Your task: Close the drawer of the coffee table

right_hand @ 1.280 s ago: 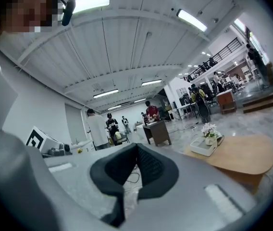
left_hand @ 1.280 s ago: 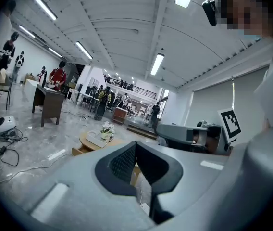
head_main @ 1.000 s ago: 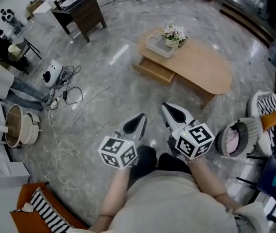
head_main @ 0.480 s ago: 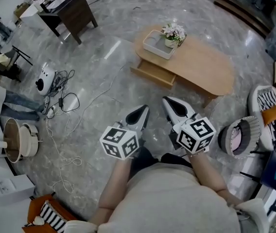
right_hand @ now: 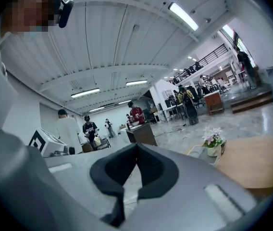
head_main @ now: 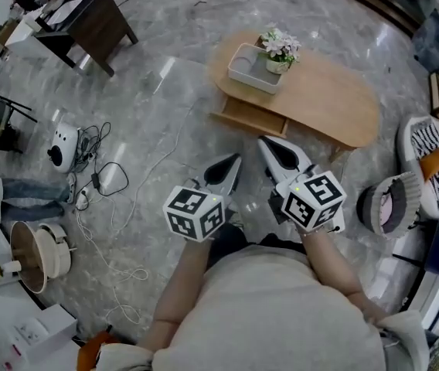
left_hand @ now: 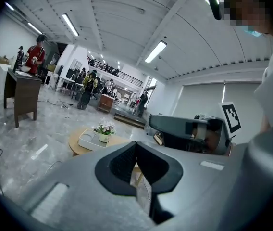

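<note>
The person has stepped in since the earlier frame: the coffee table (head_main: 324,103) sits lower in the head view, and the gap to both grippers has shrunk. Its drawer (head_main: 248,117) stands pulled out from under the worktop on the near side, its long front running crosswise to the approach. The left gripper (head_main: 229,167) and right gripper (head_main: 275,151) both have fingers pressed together, holding nothing. The drawer lies straight ahead of them. The left gripper lines up with the middle of the front, the right with its right end, so either looks placed to push it away from the person.
</note>
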